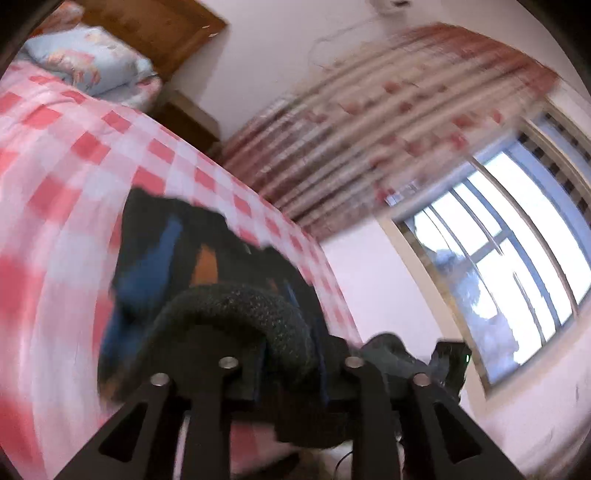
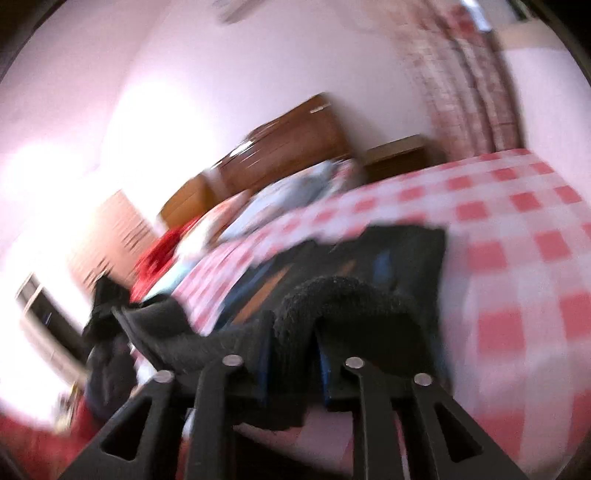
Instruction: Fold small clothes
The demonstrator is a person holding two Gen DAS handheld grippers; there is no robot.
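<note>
Left wrist view shows the left tool [image 1: 291, 354] with a rolled hem of the dark knitted garment [image 1: 192, 258] pinched between its pads, clenched on the cloth; the rest of the piece, with blue and orange patches, trails forward onto the red-and-white checked bed [image 1: 66, 155]. In the right wrist view the right tool [image 2: 293, 350] likewise grips a bunched edge of the same garment, which hangs from the jaws and drapes onto the bedspread beyond. A folded quilt [image 1: 88, 62] lies near the wooden headboard [image 1: 155, 26], and a window [image 1: 517, 251] stands to the side. The knit looks soft, light and limp, with no stiffness to hold a shape, so it should sag between the two holds and stretch if pulled hard. Taking it at matching corners of one edge, as here, seems the sound choice; the thick rolled hem gives the pads plenty to bite on and is unlikely to slip
</note>
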